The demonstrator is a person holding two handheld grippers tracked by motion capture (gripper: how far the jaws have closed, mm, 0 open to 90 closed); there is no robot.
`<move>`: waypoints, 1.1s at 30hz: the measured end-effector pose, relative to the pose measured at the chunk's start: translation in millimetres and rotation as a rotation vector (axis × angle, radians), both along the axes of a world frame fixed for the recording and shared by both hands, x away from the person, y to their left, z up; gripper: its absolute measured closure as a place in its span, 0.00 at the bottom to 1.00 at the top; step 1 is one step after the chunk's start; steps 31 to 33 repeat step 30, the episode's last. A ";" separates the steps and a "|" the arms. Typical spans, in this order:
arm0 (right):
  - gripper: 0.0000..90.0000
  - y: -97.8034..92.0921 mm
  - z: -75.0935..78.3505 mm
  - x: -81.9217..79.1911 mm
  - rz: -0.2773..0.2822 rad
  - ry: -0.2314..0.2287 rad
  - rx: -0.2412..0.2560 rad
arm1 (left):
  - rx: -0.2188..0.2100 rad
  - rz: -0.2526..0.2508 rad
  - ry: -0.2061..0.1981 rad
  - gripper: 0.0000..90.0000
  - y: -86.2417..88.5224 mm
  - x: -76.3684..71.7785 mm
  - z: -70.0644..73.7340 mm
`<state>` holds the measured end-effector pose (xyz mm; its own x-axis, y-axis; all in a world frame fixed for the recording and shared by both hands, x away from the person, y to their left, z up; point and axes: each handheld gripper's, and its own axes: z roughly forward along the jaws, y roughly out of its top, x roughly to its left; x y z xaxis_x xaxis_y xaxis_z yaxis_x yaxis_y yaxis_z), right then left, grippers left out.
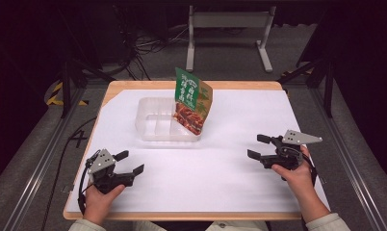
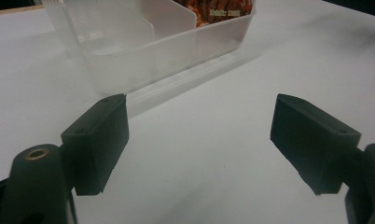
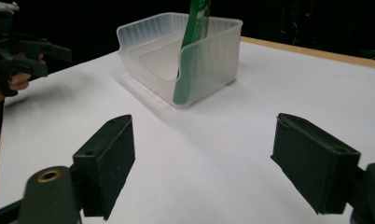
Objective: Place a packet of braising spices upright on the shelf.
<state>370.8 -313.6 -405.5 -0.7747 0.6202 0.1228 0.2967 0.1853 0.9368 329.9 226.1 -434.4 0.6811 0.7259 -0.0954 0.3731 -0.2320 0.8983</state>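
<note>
One clear plastic bin [image 1: 155, 124] sits on the desk [image 1: 230, 159], toward the far edge and a bit left of centre. It has frosted ribbed walls and is open on top, with a divider wall inside splitting it into compartments, seen best in the left gripper view [image 2: 143, 51]. The left compartments look bare. One snack packet [image 1: 192, 101] stands in the right end of the bin, tilted and leaning against the right wall, its top sticking well above the rim. The packet is green at the top with white characters, too small to read, and below them a picture of reddish-brown food. In the left gripper view a strip of small pale print shows on the packet [image 2: 223, 11], blurred and unreadable. In the right gripper view the packet [image 3: 192, 51] shows edge-on, green, pressed against the near wall of the bin [image 3: 213, 60].

The left gripper [image 1: 129, 162] is held near the desk's near-left corner, jaws spread wide, nothing between them, well apart from the bin. The right gripper [image 1: 258, 147] is held near the right edge of the desk, jaws also spread wide and empty, well apart from the bin. Both point roughly toward the bin. The desk top is white with a wooden rim.
</note>
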 end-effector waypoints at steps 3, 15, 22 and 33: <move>0.24 1.0 -9.8 -1.2 0.004 -0.005 -0.018 | 0.002 -0.002 0.001 0.22 0.1 0.3 0.1; 0.23 -1.8 -35.8 -8.6 -0.017 0.050 -0.069 | 0.011 -0.008 0.012 0.22 -1.1 2.1 -1.5; 0.24 0.7 -36.2 -7.6 -0.008 0.058 -0.094 | 0.023 -0.016 0.027 0.22 -1.9 4.5 -3.6; 0.24 -0.3 -36.0 -8.1 -0.019 0.054 -0.083 | 0.021 -0.019 0.035 0.22 -2.3 4.6 -4.0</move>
